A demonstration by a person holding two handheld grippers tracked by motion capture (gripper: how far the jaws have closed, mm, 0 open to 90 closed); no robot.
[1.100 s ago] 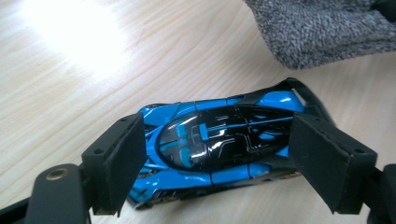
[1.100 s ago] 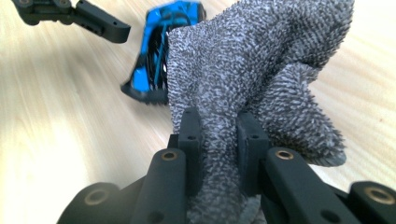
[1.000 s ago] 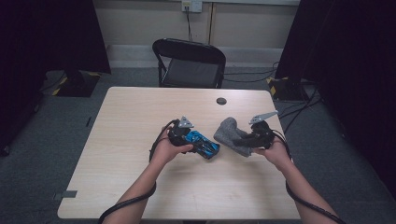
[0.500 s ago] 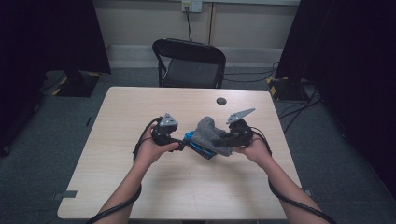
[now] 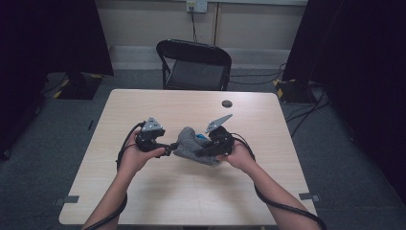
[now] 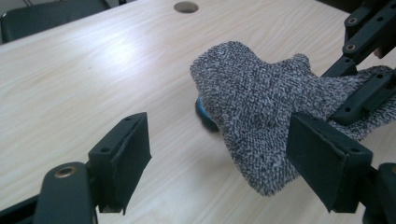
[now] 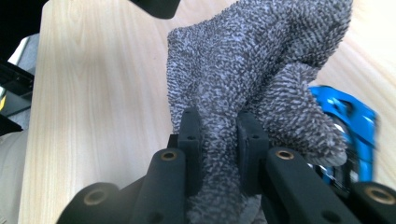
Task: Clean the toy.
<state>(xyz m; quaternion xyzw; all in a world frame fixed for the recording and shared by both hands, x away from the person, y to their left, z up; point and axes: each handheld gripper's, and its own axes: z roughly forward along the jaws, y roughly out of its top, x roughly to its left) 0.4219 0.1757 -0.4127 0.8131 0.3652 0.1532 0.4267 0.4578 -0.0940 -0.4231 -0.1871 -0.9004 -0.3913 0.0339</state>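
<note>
- Table [image 5: 143, 201]: we see a pale wooden top with a dark round hole [image 5: 227, 103] near its far edge; a black folding chair [image 5: 195, 64] stands beyond it. All the work sits a little right of the table's middle.
- Grey cloth [image 5: 190, 146]: a speckled knitted piece, draped between the two tools and hanging down to the tabletop. In the left gripper view [image 6: 261, 107] its free lower end droops loose.
- Right gripper [image 5: 203, 151]: its jaws are pressed together on a bunched fold of the grey cloth, as the right gripper view [image 7: 218, 140] shows plainly.
- Left gripper [image 5: 167, 150]: its jaws stand spread with nothing between them, just beside the cloth's loose end. In its own view [image 6: 224, 154] the right-hand pad is close to the fabric, and we cannot tell whether it brushes it.
- Blue toy car [image 7: 348, 126]: it lies on the table, largely under the cloth; a blue sliver shows in the high view [image 5: 201, 138].
- Risks, as we judge them: the single pinch holds only a fold, so a tug could pull the cloth free; a dragging hem could push the car along; the open jaws could close on too little fabric.
</note>
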